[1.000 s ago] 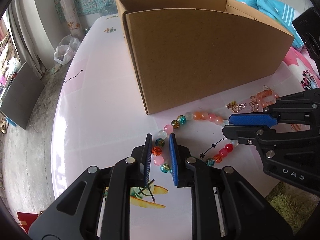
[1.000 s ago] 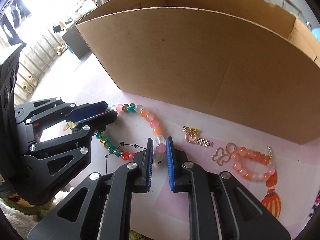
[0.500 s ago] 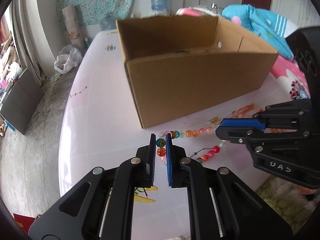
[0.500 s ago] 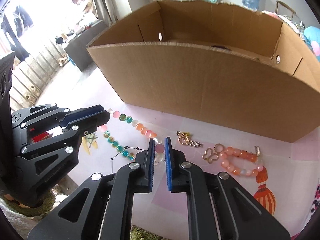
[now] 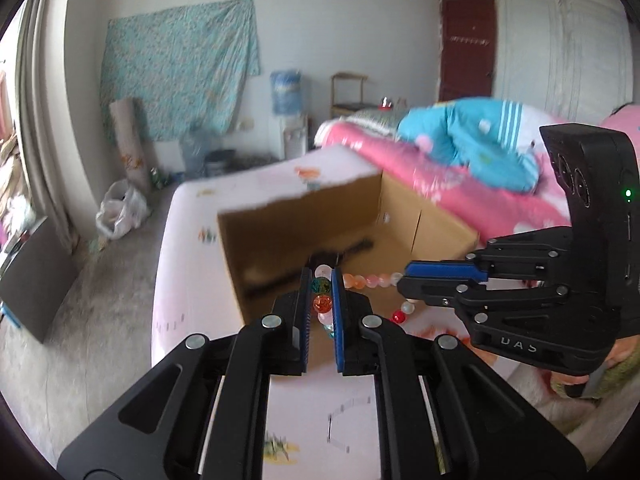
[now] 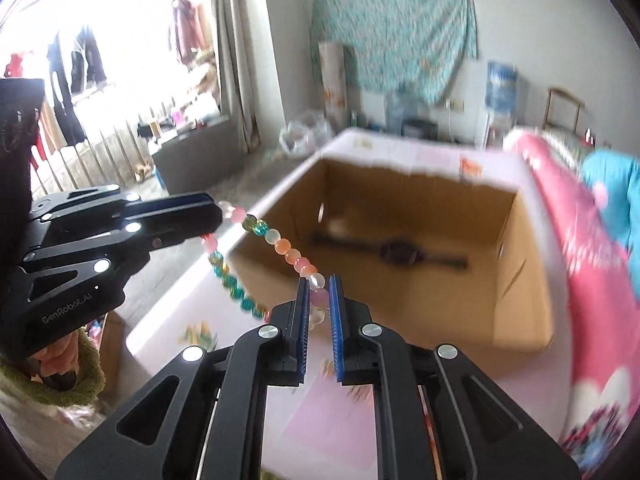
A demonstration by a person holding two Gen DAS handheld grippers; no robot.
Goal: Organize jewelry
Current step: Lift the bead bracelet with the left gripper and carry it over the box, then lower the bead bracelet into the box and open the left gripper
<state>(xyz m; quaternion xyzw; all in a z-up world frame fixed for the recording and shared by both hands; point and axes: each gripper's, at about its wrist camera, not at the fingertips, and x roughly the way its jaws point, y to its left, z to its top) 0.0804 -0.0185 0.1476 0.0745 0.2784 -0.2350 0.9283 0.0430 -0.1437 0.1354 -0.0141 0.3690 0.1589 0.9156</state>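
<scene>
A necklace of mixed orange, pink, teal and clear beads (image 5: 368,280) hangs in the air, stretched between both grippers. My left gripper (image 5: 321,278) is shut on one end of the bead necklace, with teal and orange beads pinched between its blue pads. My right gripper (image 6: 319,282) is shut on the other end (image 6: 318,294), and the rest of the strand droops in a loop below. Each gripper shows in the other's view: the right gripper (image 5: 404,278) at the right, the left gripper (image 6: 218,218) at the left. Just beyond the strand stands an open cardboard box (image 6: 524,272).
A dark strap-like item (image 6: 400,254) lies on the box floor. The box (image 5: 260,252) sits on a table with a pink cloth (image 5: 180,264). Pink bedding (image 6: 580,264) and a blue garment (image 5: 472,140) lie to the right. A white bag (image 5: 120,212) rests on the floor.
The left jaws closed on the beads. Both grippers then rose together, lifting the necklace off the table. Both views tilted up, so the inside of the box now shows.
</scene>
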